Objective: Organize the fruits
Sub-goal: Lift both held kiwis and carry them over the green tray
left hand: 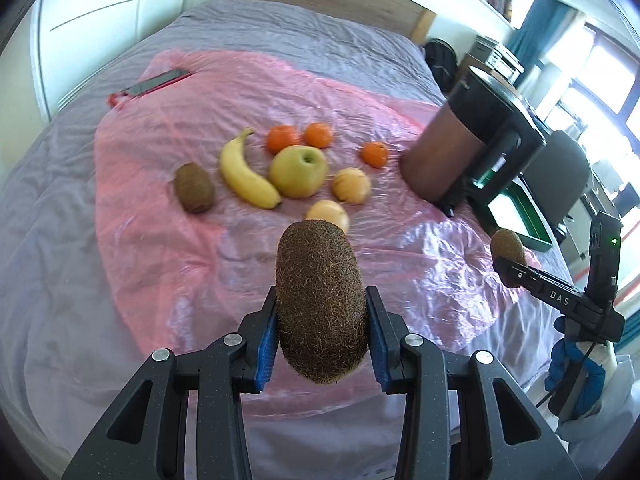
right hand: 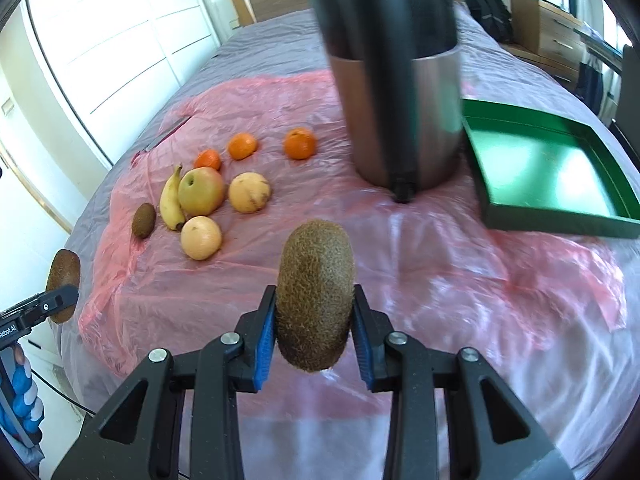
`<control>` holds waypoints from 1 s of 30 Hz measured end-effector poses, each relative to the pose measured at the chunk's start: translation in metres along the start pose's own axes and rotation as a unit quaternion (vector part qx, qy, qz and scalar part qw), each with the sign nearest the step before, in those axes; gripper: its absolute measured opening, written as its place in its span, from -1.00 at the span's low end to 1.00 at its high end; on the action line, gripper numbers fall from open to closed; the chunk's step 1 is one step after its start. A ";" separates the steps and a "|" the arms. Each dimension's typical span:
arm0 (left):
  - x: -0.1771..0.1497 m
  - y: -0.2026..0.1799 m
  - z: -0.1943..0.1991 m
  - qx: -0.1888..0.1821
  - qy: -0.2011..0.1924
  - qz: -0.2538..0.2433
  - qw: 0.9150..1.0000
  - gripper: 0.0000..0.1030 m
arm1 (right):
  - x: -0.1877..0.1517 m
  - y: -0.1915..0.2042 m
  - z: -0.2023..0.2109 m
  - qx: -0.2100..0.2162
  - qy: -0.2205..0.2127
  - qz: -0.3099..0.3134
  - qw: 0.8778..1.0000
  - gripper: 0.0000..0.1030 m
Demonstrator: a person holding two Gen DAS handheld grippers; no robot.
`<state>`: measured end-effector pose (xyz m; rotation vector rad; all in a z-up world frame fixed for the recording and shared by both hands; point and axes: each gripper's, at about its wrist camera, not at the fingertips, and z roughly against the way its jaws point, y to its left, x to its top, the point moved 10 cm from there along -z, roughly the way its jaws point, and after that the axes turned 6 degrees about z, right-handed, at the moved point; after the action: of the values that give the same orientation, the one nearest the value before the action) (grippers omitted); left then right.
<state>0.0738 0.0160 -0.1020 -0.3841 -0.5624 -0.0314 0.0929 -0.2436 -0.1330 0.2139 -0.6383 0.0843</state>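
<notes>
My left gripper [left hand: 322,338] is shut on a brown kiwi [left hand: 320,300], held above the pink plastic sheet [left hand: 168,240]. My right gripper [right hand: 313,330] is shut on another kiwi [right hand: 315,294]; it also shows at the right of the left wrist view [left hand: 508,254]. On the sheet lie a third kiwi [left hand: 193,187], a banana [left hand: 244,174], a green apple [left hand: 298,171], three tangerines [left hand: 283,138], and two pale round fruits [left hand: 351,185]. A green tray [right hand: 544,168] stands at the right, with nothing in it.
A tall steel and black bin [right hand: 396,80] stands on the bed between the fruits and the tray. A phone [left hand: 156,82] lies at the sheet's far left corner. The grey bedspread [left hand: 48,280] surrounds the sheet. Shelves and a backpack [right hand: 490,14] are beyond the bed.
</notes>
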 end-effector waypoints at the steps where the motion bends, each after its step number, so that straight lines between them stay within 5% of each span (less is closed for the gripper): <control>1: 0.001 -0.006 0.000 0.000 0.000 -0.006 1.000 -0.33 | -0.001 -0.005 0.003 -0.001 -0.003 -0.004 1.000 -0.33; 12: 0.005 -0.098 -0.020 -0.027 0.022 -0.095 0.995 -0.33 | -0.011 -0.071 0.038 -0.020 -0.031 -0.050 0.998 -0.33; 30: 0.005 -0.315 -0.103 -0.119 0.076 -0.233 0.962 -0.33 | 0.017 -0.222 0.066 -0.088 -0.070 -0.105 0.988 -0.33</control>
<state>0.0894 -0.3134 -0.0700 -0.4713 -0.4872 -0.5820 0.1002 -0.4749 -0.1090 0.1161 -0.7550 -0.1899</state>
